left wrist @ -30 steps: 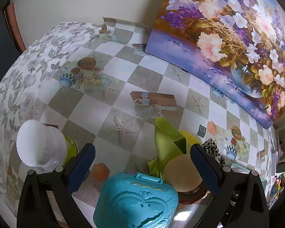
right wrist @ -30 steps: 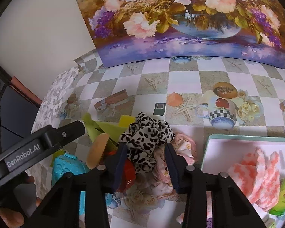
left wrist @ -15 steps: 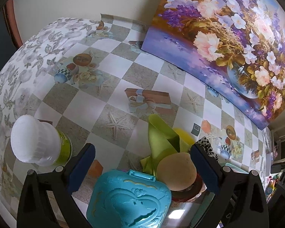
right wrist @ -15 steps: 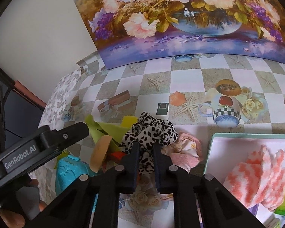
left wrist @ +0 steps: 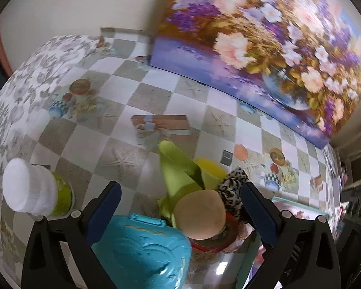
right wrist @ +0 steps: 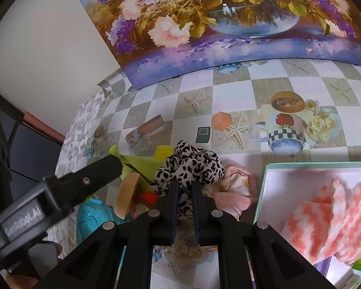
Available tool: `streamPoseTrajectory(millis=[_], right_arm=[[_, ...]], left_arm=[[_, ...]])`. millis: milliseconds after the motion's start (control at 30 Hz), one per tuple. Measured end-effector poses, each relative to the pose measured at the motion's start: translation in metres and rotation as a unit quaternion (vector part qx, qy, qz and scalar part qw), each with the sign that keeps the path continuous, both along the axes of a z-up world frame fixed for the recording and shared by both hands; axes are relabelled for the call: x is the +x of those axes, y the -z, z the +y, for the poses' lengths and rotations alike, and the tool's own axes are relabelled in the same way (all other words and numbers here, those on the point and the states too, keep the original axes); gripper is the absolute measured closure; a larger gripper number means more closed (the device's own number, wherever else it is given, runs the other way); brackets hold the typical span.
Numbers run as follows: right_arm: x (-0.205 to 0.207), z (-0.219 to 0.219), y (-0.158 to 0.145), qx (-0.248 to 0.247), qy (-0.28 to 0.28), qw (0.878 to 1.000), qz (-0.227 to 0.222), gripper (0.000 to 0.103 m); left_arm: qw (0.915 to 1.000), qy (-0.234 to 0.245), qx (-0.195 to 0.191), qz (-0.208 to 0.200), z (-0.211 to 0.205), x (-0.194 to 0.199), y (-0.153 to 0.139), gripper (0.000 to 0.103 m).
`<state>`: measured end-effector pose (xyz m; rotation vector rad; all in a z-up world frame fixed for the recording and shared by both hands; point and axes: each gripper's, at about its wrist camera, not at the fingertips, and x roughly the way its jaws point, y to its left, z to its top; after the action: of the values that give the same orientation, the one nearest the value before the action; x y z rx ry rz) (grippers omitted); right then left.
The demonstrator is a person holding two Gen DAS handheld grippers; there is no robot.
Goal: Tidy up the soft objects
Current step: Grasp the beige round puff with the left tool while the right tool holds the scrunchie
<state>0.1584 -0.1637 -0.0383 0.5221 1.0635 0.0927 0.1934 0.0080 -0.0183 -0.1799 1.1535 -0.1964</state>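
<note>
My right gripper is shut on the black-and-white leopard scrunchie, which bunches just above the blue pads. That scrunchie shows in the left wrist view by the right finger. A pink cloth lies to its right, a lime-green cloth to its left. Inside the mint-rimmed box lies an orange-and-white fluffy cloth. My left gripper stands open above a tan round pad, the green cloth and a turquoise case, holding nothing.
A green bottle with a white cap stands at the left. A large flower painting leans on the wall behind the checkered tablecloth. A red ring lies under the tan pad. The left gripper's body crosses the right wrist view.
My right gripper has shut on the leopard scrunchie, its fingers coming together from wide apart. The left gripper stays open and has only tilted slightly.
</note>
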Motion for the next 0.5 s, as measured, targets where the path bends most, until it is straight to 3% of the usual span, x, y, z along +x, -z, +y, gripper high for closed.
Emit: streamPoseTrajectory(millis=[100, 200, 500], right_arm=[[-0.001, -0.003, 0.001, 0.007, 0.003, 1.000, 0.002, 0.091], [-0.001, -0.005, 0.002, 0.013, 0.004, 1.000, 0.003, 0.091], [-0.001, -0.011, 0.006, 0.029, 0.013, 0.999, 0.010, 0.091]], left_arm=[[0.9999, 0.011, -0.008, 0.005, -0.006, -0.001, 0.001, 0.006], [0.9997, 0.018, -0.010, 0.011, -0.008, -0.001, 0.003, 0.018], [0.9990, 0.034, -0.012, 0.027, -0.009, -0.002, 0.006, 0.035]])
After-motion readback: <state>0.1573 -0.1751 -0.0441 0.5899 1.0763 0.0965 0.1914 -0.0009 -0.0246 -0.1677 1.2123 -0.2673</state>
